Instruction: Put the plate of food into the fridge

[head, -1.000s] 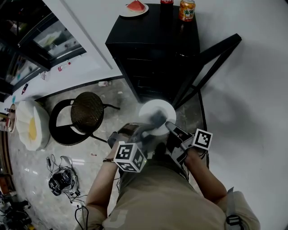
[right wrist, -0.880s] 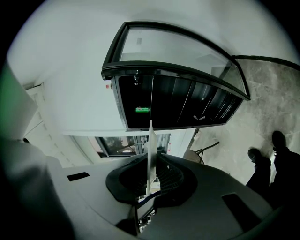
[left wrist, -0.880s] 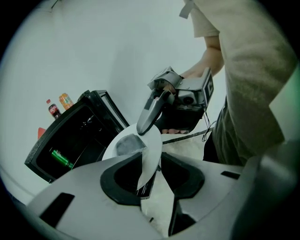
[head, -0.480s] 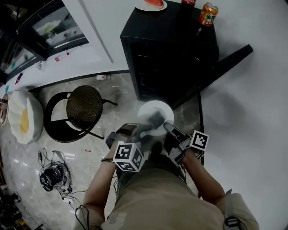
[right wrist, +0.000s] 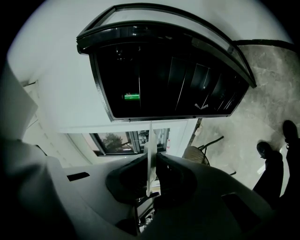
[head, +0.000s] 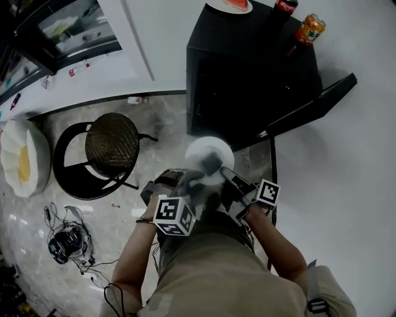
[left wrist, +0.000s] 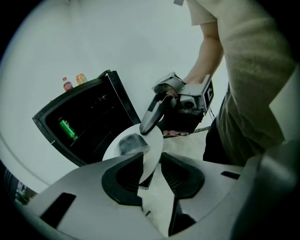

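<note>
White plate (head: 209, 155) hangs at head view centre, just below the open fridge (head: 247, 74). Left gripper view: the left gripper (left wrist: 152, 165) clamps its rim, with the food (left wrist: 131, 143) lying loose, so a tilt could slide it off. Right gripper view: the right gripper (right wrist: 151, 164) pinches the rim edge-on; uneven hands might twist it free.

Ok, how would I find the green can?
Look for the black fridge with its door swung open. Deep in its dark inside is the green can. It's the only drink showing inside; the orange can and the red-labelled bottle are up on the fridge's top.
</note>
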`<action>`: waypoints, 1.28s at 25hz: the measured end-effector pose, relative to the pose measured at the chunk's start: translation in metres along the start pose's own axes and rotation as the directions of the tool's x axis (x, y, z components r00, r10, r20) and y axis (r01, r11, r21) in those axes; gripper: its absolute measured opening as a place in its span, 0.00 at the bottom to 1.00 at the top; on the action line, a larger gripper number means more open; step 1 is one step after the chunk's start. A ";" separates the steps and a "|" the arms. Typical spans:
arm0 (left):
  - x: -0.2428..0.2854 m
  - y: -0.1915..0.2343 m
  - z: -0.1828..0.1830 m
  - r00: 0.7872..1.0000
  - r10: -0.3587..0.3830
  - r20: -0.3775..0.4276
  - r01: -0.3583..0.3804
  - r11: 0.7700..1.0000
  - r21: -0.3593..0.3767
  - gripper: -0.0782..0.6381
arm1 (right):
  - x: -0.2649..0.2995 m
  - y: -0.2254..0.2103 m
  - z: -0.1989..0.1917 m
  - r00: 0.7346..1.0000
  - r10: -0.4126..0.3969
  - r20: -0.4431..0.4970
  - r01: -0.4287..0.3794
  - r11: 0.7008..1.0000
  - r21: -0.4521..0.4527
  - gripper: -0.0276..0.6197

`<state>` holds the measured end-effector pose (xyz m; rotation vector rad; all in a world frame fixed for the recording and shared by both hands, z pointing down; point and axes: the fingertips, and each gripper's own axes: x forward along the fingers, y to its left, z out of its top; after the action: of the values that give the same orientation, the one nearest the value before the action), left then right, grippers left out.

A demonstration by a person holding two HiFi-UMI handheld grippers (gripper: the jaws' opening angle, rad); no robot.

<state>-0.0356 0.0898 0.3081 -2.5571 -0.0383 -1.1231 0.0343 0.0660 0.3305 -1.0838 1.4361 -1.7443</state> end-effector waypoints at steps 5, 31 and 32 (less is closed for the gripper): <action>-0.002 0.010 -0.027 1.000 -0.006 -0.007 0.006 1.000 -0.014 0.26 | 0.027 -0.007 -0.005 1.000 -0.007 -0.018 0.006 0.999 -0.032 0.11; 0.043 0.035 -0.091 0.998 -0.057 -0.024 0.056 0.998 -0.022 0.26 | 0.078 -0.067 0.020 0.996 -0.054 0.072 0.055 0.998 -0.017 0.11; 0.048 0.034 -0.091 0.998 -0.061 -0.030 0.060 0.998 -0.016 0.26 | 0.077 -0.070 0.022 0.996 -0.055 0.071 0.057 0.998 -0.015 0.11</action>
<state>-0.0614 0.0228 0.3891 -2.5672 -0.1005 -1.1893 0.0199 0.0044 0.4162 -1.1933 1.3928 -1.7178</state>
